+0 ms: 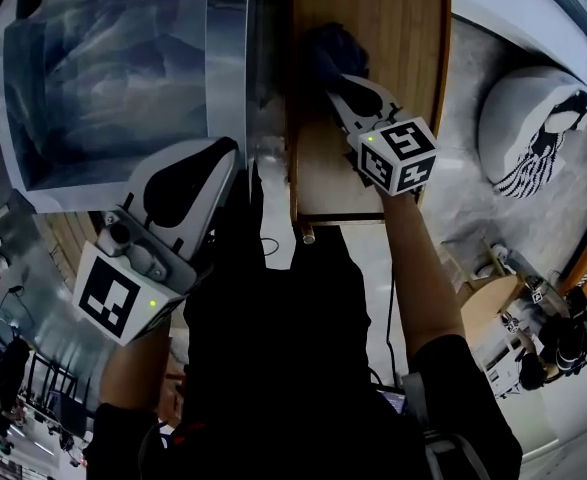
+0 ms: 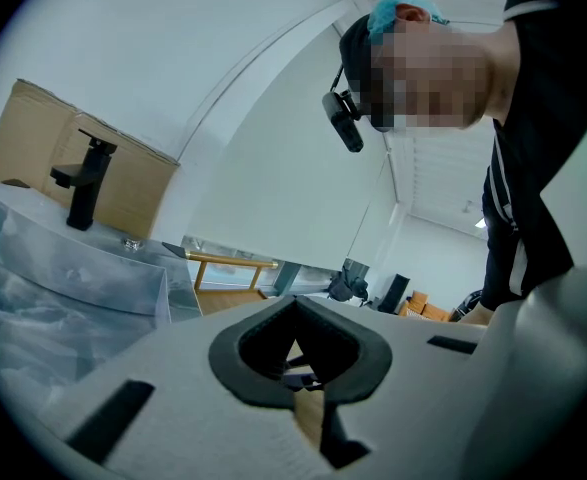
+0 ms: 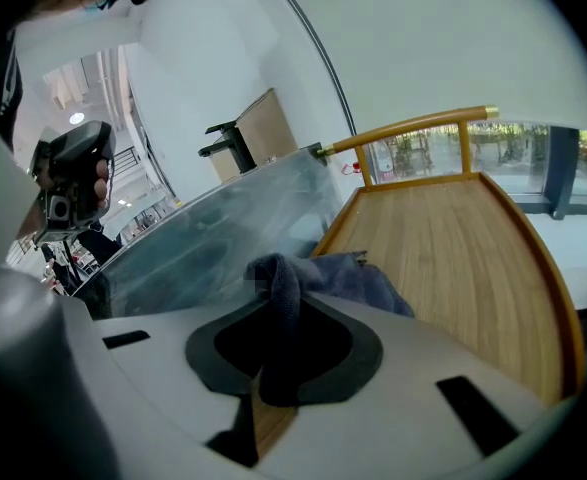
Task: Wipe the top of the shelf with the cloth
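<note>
Right tongs (image 1: 331, 80) are clamping the cloth (image 1: 331, 46), pressing it onto the shelf (image 1: 398, 28) top for wiping; left tongs (image 1: 215, 163), closed and empty, are idling clear.

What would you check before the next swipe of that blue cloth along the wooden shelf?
1. Cloth held firmly: the right gripper has its jaws closed on a fold of the cloth. Ok.
2. Cloth over the shelf top: it lies on the wood near the left edge. Ok.
3. Cloth pressed flat enough to wipe: it is bunched, and the pressure cannot be judged. Cannot tell.
4. Path ahead: the wood beyond the cloth is bare up to the far rail. Ok.
5. Left gripper out of the way: it is shut, empty and off the shelf, beside the plastic-wrapped sink. Ok.
</note>
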Available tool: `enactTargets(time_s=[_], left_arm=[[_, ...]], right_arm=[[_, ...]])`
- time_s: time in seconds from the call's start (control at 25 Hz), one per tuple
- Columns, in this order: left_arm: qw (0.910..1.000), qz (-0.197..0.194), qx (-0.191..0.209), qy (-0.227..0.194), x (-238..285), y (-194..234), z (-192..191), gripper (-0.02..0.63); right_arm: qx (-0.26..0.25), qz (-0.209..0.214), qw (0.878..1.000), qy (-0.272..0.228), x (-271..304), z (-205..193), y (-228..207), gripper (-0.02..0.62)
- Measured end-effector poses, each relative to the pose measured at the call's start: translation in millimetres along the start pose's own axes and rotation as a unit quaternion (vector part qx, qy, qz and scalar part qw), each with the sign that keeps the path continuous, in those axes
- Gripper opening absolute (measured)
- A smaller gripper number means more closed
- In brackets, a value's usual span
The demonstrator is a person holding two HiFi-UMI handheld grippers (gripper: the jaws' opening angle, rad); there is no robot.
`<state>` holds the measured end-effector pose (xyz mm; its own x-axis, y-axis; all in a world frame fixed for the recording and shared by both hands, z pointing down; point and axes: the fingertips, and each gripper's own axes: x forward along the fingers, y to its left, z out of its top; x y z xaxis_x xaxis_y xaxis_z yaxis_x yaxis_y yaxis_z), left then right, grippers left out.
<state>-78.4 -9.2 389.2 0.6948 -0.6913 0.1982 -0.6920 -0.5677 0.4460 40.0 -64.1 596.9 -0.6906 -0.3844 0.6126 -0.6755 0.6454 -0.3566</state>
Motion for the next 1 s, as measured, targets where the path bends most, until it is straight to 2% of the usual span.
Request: enactTargets(time_s=[0.56, 0.84, 1.0], left_arm=[[1.0000, -0.002, 0.000, 0.002, -3, -24, -4, 0.018], [0.9998, -0.009, -0.004, -0.017, 5, -39, 1, 0.018], [1.0000, -0.007, 0.001, 0.004, 5, -46, -9, 0.018]], right_arm=[[0.007, 0.031, 0.998, 0.052, -32, -64, 41, 0.048], [0.018, 0.050, 0.996, 0.074, -47, -91, 59, 0.048], [0.026, 0.060, 0.994, 0.083, -56, -105, 68, 0.048]])
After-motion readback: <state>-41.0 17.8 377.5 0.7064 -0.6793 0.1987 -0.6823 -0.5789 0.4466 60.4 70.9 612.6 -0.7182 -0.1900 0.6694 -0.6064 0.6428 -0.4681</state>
